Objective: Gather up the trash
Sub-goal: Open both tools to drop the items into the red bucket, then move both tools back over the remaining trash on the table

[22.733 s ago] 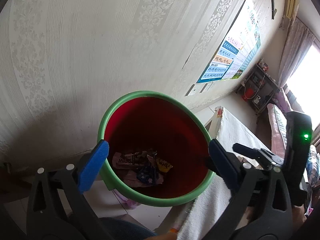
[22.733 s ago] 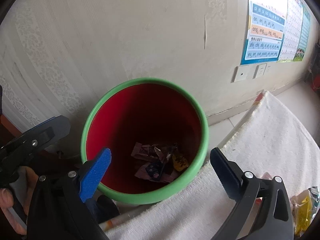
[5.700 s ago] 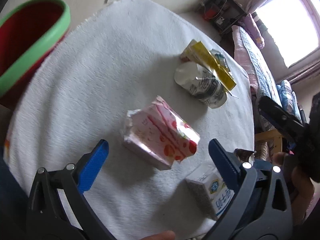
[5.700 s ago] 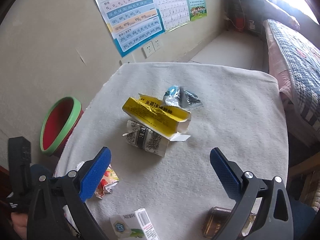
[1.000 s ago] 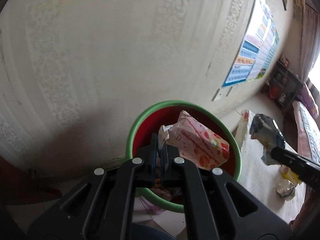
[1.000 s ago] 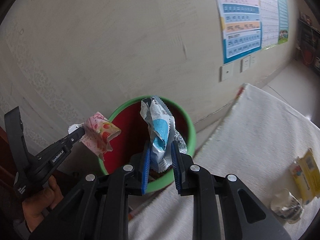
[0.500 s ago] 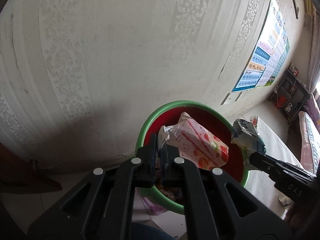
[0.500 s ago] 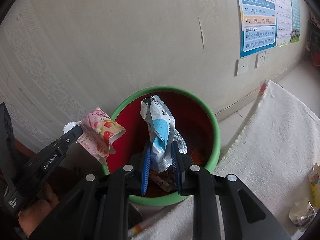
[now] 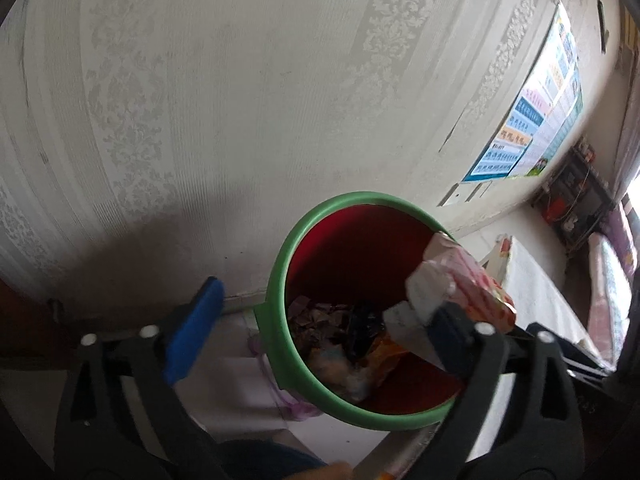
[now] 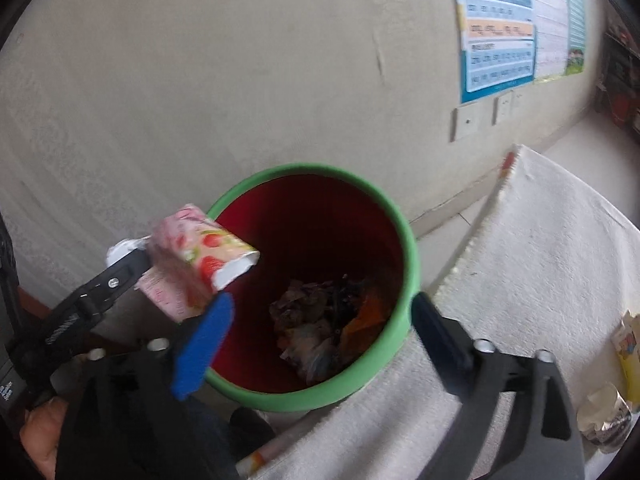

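A red bin with a green rim stands by the wall, with several wrappers heaped at its bottom. My left gripper is open above the bin. A pink strawberry carton lies against its right finger, over the bin's right side. In the right wrist view the carton sits at the left gripper's tip beside the bin's left rim. My right gripper is open and empty over the bin.
A table with a white cloth stands right of the bin, with a crushed cup and a yellow packet on it. A patterned wall with posters is close behind the bin.
Both grippers have opened. The blue and silver wrapper has left my right gripper and lies in the bin. The strawberry carton is loose at my left gripper's right finger.
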`<state>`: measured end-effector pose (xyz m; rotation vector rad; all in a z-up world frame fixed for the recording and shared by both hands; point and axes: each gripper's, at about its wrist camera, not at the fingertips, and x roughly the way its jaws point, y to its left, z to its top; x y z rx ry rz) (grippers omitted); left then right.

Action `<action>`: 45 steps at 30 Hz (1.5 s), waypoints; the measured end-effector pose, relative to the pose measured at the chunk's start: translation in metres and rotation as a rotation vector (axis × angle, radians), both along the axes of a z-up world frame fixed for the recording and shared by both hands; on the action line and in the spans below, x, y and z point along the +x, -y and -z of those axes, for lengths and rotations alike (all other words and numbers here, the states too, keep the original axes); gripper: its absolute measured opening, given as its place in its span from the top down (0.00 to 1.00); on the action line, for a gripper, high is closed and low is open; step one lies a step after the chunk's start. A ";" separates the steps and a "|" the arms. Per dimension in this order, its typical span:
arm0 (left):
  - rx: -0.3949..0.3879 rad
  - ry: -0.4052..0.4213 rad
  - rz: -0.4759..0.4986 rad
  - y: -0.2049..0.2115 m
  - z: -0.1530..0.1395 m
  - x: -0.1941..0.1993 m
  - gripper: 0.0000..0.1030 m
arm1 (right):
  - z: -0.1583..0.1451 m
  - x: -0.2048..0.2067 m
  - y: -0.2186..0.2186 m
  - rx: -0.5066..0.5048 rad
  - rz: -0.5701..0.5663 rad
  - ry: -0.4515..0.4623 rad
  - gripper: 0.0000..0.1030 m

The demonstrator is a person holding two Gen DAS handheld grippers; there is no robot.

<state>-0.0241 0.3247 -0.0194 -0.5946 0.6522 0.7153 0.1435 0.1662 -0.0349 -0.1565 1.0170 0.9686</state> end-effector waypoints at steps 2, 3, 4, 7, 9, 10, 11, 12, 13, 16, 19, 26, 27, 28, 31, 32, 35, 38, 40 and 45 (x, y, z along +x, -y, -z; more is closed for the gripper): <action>-0.013 0.018 -0.003 -0.001 0.001 -0.003 0.06 | 0.001 0.002 0.001 0.004 -0.007 -0.016 0.09; -0.009 0.020 -0.006 -0.001 0.000 -0.004 0.06 | 0.001 0.002 0.000 0.002 -0.015 -0.015 0.09; -0.001 0.021 -0.007 0.000 -0.001 -0.003 0.06 | 0.000 0.002 -0.001 0.000 -0.020 -0.005 0.09; 0.035 0.002 -0.017 0.005 -0.004 -0.001 0.06 | -0.005 -0.001 -0.001 -0.007 -0.023 0.030 0.08; 0.046 -0.012 -0.024 0.006 -0.004 -0.001 0.06 | -0.008 -0.002 0.002 -0.011 -0.014 0.052 0.07; 0.044 -0.026 -0.028 0.005 -0.003 0.001 0.06 | -0.007 -0.001 0.003 -0.013 -0.012 0.056 0.07; 0.040 -0.032 -0.030 0.004 -0.002 0.002 0.06 | -0.007 0.001 0.004 -0.016 -0.008 0.057 0.07; 0.035 -0.037 -0.035 0.003 -0.001 0.002 0.06 | -0.007 0.002 0.006 -0.018 -0.004 0.060 0.07; 0.030 -0.038 -0.036 0.002 -0.001 0.002 0.06 | -0.008 0.002 0.008 -0.017 -0.001 0.063 0.07; 0.011 -0.042 -0.035 -0.001 0.002 0.003 0.06 | -0.013 0.004 0.016 0.004 0.016 0.065 0.07; -0.002 -0.027 -0.027 -0.002 0.002 0.001 0.05 | -0.020 0.004 0.018 0.068 -0.003 0.036 0.07; -0.055 0.115 0.048 -0.003 -0.001 -0.008 0.05 | -0.023 -0.005 -0.008 0.061 -0.093 0.040 0.07; -0.061 0.140 0.052 -0.003 -0.002 -0.011 0.05 | -0.021 -0.004 -0.010 0.055 -0.088 0.034 0.07; -0.069 0.158 0.057 -0.004 -0.002 -0.013 0.05 | -0.020 -0.002 -0.011 0.056 -0.080 0.025 0.07; -0.090 0.191 0.068 -0.006 -0.001 -0.015 0.05 | -0.021 -0.001 -0.013 0.052 -0.064 0.031 0.07; -0.095 0.197 0.074 -0.006 -0.001 -0.014 0.05 | -0.021 -0.001 -0.013 0.054 -0.064 0.029 0.07; -0.102 0.220 0.118 -0.005 -0.003 -0.012 0.05 | -0.021 -0.002 -0.015 0.060 -0.074 0.021 0.07; -0.084 0.240 0.152 0.001 -0.007 -0.011 0.05 | -0.018 0.003 -0.018 0.046 -0.065 0.027 0.07; -0.069 0.249 0.161 0.003 -0.009 -0.012 0.05 | -0.019 0.006 -0.018 0.047 -0.057 0.024 0.07; -0.068 0.216 0.129 0.003 -0.008 -0.009 0.05 | -0.023 0.007 -0.014 0.055 -0.049 0.029 0.07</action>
